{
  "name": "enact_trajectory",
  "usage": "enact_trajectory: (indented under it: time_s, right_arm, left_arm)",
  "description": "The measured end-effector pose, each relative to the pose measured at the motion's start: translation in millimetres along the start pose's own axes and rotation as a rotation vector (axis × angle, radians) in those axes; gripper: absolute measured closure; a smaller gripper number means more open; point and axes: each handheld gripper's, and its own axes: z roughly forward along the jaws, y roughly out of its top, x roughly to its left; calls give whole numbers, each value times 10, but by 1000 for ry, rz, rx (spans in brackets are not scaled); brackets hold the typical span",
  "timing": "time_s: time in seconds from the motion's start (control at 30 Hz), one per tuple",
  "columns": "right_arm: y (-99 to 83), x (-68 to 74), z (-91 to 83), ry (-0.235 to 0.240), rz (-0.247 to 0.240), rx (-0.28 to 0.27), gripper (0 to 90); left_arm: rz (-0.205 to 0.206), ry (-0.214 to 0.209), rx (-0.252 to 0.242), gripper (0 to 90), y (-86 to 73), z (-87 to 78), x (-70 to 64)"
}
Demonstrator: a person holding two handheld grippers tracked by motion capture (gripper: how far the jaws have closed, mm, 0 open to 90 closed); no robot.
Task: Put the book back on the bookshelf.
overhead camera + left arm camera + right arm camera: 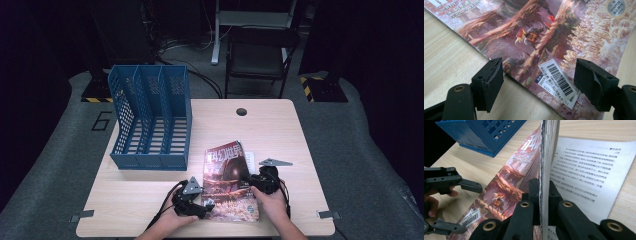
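A magazine [227, 180] with a reddish illustrated cover lies near the table's front edge. My right gripper [252, 179] is shut on its right-hand edge. In the right gripper view the jaws [544, 192] pinch the cover [509, 182] and a thick stack of pages, raised edge-on above a flat printed page [584, 170]. My left gripper [205, 206] stands open at the magazine's lower left corner. In the left gripper view its jaws [539, 85] straddle that corner of the magazine [544, 32], with a barcode sticker [557, 80] between them.
A blue three-slot file rack [150, 120] stands at the table's back left, also seen as the rack [481, 132] in the right gripper view. Bare wooden tabletop [135, 195] lies in front of it. A cable hole [241, 111] sits near the far edge, and a chair [257, 55] stands beyond it.
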Motion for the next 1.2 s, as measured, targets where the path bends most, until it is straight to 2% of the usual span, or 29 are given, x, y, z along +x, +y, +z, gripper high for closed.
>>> enact_trajectory:
  time_s: [0.03, 0.23, 0.27, 0.33, 0.37, 0.47, 0.5, 0.6, 0.63, 0.7, 0.8, 0.83, 0.87, 0.9, 1.07, 1.2]
  right_arm:
    - [-1, 10, -6, -1, 0, -2, 866]
    - [-1, 50, -37, -1, -11, -30, 866]
    - [-2, 65, -42, 0, 0, -33, 866]
    - [2, 68, -52, 1, -21, -47, 866]
    - [2, 79, -62, 1, -23, -45, 866]
    - [4, 97, -73, -3, -30, -53, 866]
    - [1, 114, -84, -3, -30, -54, 866]
    - [3, 125, -95, -2, -39, -65, 867]
    - [3, 132, -98, -4, -40, -68, 866]
    - [2, 146, -104, 1, -45, -72, 867]
    - [-3, 166, -109, 4, -62, -81, 866]
    - [-3, 178, -116, 7, -69, -86, 866]
    - [-5, 192, -122, 10, -69, -87, 867]
    - [-6, 199, -127, 14, -76, -91, 867]
    - [-12, 246, -140, 30, -86, -95, 866]
    - [-13, 271, -147, 37, -89, -105, 867]
  left_arm:
    - [-11, -1, -4, 228, 2, 4, -1]
    - [-14, 6, 1, 190, 14, 15, 14]
    - [-27, 8, 0, 181, 24, 19, 25]
    - [-54, 4, 2, 176, 35, 17, 43]
    - [-63, 15, 1, 168, 39, 23, 47]
    - [-50, 20, 11, 152, 49, 18, 79]
    - [-68, 16, 13, 149, 57, 18, 98]
    - [-64, 12, 21, 137, 63, 8, 136]
    - [-96, 11, 1, 131, 77, 32, 161]
    - [-117, 1, 5, 102, 118, 64, 193]
    - [-103, 10, 10, 73, 161, 115, 216]
    - [-112, 3, 6, 55, 168, 130, 212]
    - [-96, -2, 11, 42, 173, 136, 227]
    - [-98, -7, 10, 28, 176, 141, 234]
    - [-147, -23, -19, 5, 184, 168, 271]
    - [-156, -32, -21, 4, 204, 183, 293]
